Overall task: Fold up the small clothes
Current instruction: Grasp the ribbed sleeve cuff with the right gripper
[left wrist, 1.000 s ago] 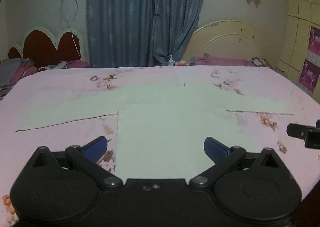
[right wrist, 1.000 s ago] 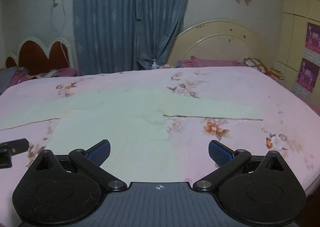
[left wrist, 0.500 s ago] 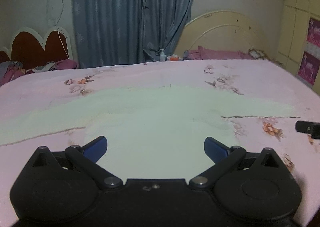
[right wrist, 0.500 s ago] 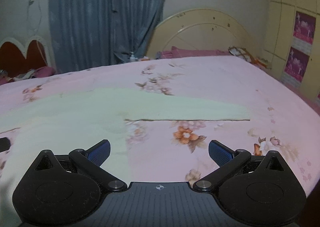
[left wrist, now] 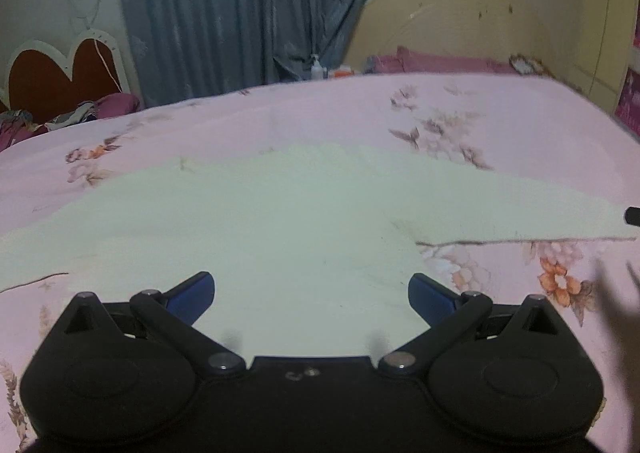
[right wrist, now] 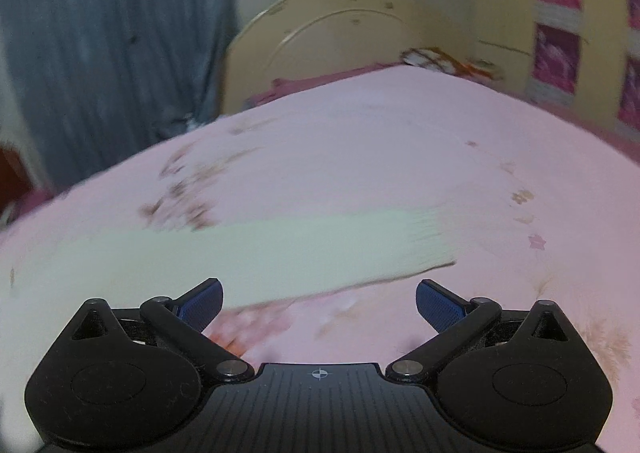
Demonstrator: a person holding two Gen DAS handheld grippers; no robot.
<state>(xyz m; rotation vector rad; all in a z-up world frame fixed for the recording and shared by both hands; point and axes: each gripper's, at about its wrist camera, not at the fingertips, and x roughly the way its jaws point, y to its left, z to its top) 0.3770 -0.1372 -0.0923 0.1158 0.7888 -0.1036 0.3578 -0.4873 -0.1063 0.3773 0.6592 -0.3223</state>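
A pale green long-sleeved shirt [left wrist: 280, 221] lies flat on the pink floral bed sheet [left wrist: 360, 113], its sleeves spread out. My left gripper [left wrist: 310, 285] hovers open over the shirt's body, nothing between its fingers. The shirt's right sleeve [right wrist: 280, 249] runs across the blurred right wrist view, with its cuff [right wrist: 432, 241] just ahead. My right gripper [right wrist: 319, 287] is low over the sheet by that sleeve's lower edge. Its jaws are closing but still stand wide, with only sheet between them. One dark tip of the right gripper [left wrist: 633, 215] shows at the left view's right edge.
A cream headboard [left wrist: 460, 21] and a blue curtain [left wrist: 248, 5] stand behind the bed. A red heart-shaped headboard [left wrist: 60, 81] with piled clothes [left wrist: 72, 113] is at far left. A small bottle [left wrist: 317, 67] stands by the curtain. Cream cabinets [right wrist: 560, 33] line the right.
Both grippers have swept right and sunk toward the bed. The left now sits over the shirt's body; the right has reached the sleeve's cuff end and rolled. Jaw spacing looks unchanged.
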